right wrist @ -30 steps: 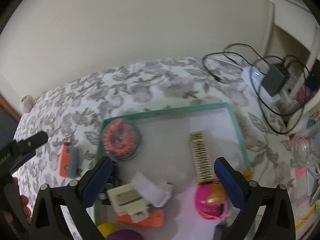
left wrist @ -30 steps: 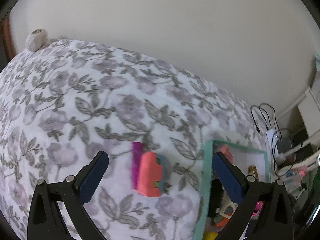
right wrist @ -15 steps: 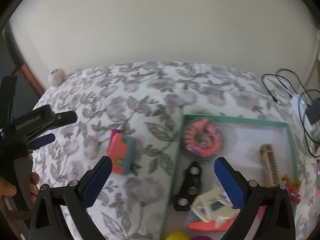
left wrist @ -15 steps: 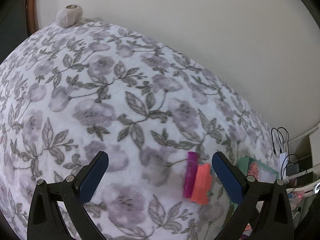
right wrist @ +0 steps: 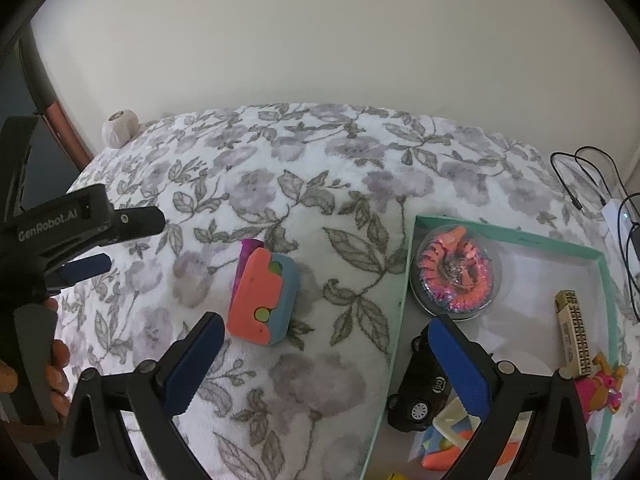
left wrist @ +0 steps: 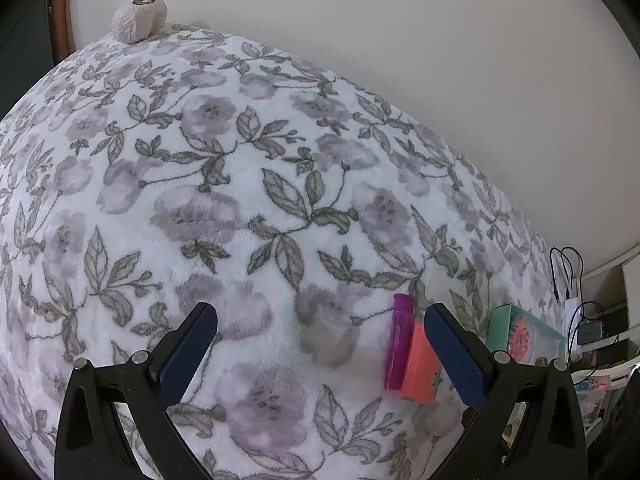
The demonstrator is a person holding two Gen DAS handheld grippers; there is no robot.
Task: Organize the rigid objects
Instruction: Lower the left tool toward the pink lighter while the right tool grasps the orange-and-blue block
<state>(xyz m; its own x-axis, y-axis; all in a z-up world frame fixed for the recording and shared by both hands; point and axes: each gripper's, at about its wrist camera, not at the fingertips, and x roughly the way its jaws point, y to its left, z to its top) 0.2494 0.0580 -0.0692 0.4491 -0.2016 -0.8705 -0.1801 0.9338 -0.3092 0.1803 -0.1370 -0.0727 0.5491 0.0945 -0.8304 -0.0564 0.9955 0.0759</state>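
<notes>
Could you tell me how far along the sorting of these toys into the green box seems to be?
Partly done. The green box already holds a domed toy, a black toy car, a wooden block and more. Nothing is in hand: the left gripper and right gripper are open. The orange and blue block and the purple piece beside it remain on the blanket.

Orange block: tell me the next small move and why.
Probably bring the right gripper forward and a little left over the orange block. Its jaws are open and empty, and the block lies on the blanket, outside the green tray where the other toys sit. The left gripper is also open, but the block lies off its right finger.
</notes>
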